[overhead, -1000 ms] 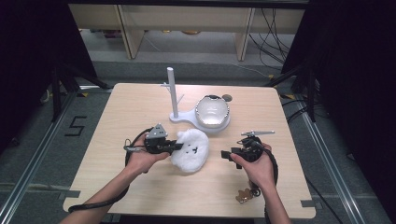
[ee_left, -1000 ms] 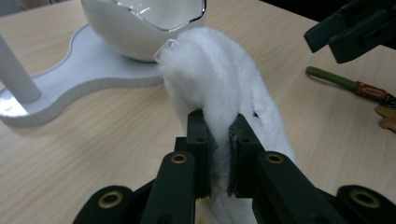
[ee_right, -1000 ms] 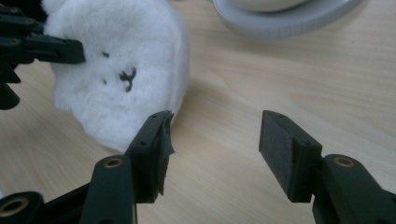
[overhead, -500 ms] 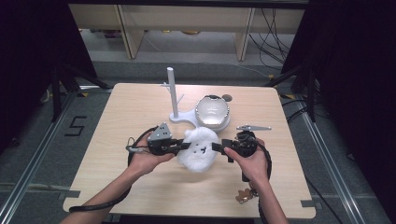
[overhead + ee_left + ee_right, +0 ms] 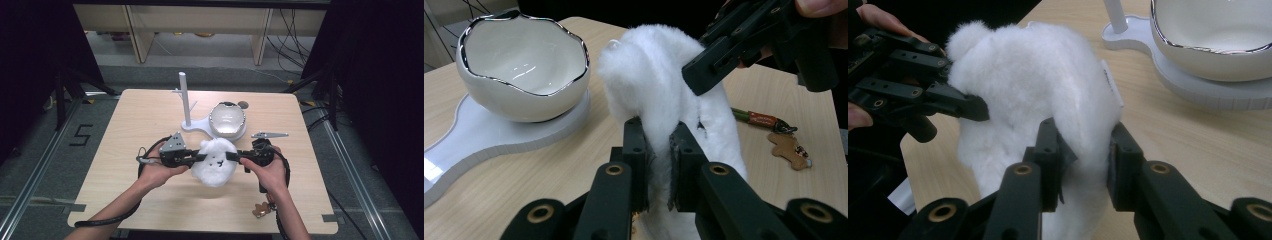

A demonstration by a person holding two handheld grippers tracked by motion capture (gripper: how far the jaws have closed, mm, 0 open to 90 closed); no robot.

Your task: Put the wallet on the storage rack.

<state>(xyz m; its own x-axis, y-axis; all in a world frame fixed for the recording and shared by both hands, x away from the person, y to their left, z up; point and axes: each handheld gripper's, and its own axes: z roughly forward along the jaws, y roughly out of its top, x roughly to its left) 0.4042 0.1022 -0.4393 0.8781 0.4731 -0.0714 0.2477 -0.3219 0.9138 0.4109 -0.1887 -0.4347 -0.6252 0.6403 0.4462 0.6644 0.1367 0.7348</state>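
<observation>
White plush toy (image 5: 215,162): mid-table, near front of egg-shaped bowl (image 5: 227,119). Left gripper (image 5: 658,150): clamped on plush edge, as a second ago. Right gripper (image 5: 1082,150): moved in from right side, jaws just closed onto opposite edge. Two-sided hold now set; ready for lift or stretch.

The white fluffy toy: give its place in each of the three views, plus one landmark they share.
High view: the white fluffy toy sits at table centre, near the front, between the left gripper and the right gripper.
Left gripper view: centre, its fur pinched between the two black jaws.
Right gripper view: centre-left, fur between the jaws.
Shared landmark: the white eggshell-shaped bowl.
</observation>
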